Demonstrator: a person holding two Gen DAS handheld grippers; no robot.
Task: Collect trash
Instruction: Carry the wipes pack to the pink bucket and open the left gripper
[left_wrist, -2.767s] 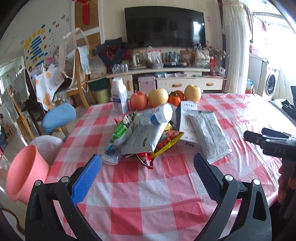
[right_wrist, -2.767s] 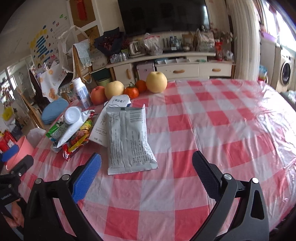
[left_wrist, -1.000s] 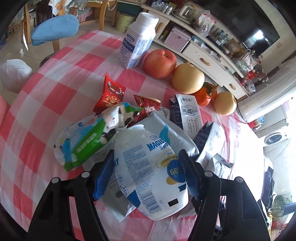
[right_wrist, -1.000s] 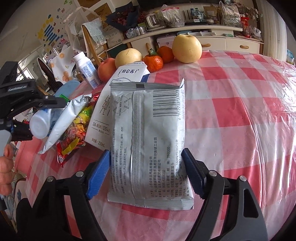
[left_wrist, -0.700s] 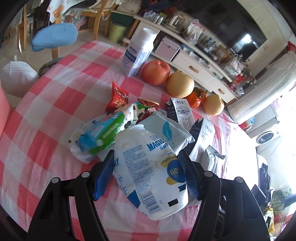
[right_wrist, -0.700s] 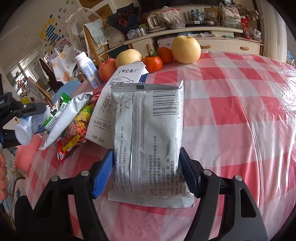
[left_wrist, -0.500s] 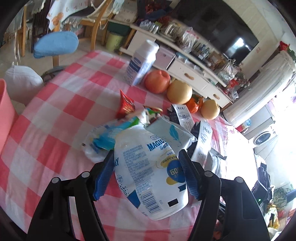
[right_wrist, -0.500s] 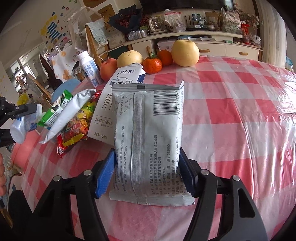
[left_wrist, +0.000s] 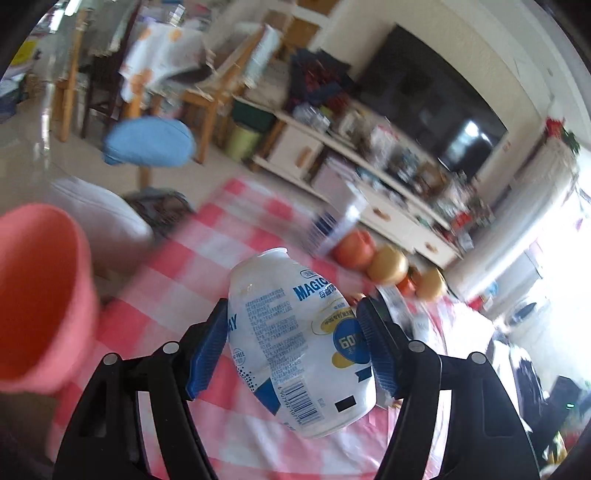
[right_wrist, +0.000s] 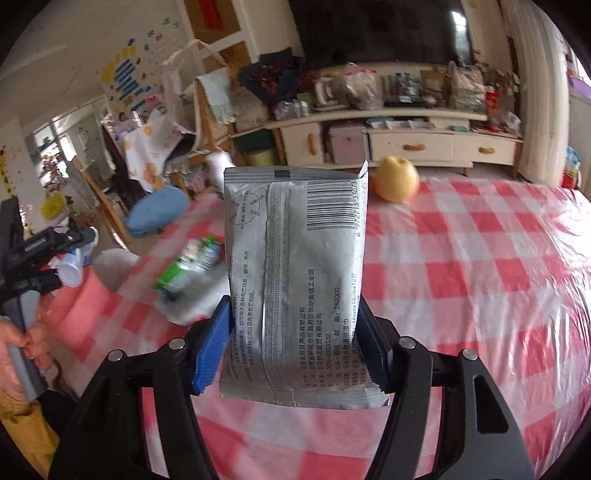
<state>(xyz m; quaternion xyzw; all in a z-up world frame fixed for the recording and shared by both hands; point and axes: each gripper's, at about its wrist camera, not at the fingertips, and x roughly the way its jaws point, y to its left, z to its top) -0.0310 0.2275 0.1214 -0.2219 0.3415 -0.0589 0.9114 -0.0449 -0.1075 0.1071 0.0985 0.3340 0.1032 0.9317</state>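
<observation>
The left gripper (left_wrist: 291, 347) clamps a crushed white plastic bottle (left_wrist: 301, 341); the right gripper (right_wrist: 293, 345), just closed, pinches a grey foil wipes pouch (right_wrist: 295, 266). Either could slip short of the pink plastic bin (left_wrist: 40, 291).

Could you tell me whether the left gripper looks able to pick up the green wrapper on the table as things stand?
Probably not: the left gripper is shut on the white bottle, so its jaws are full. The green wrapper itself lies uncovered.

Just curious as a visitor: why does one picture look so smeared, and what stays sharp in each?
Left wrist view: room and checked tablecloth streak with motion blur, window glare at right; the white bottle stays sharp. Right wrist view: milder blur, grey packet crisp, edges bent by the fisheye.
</observation>
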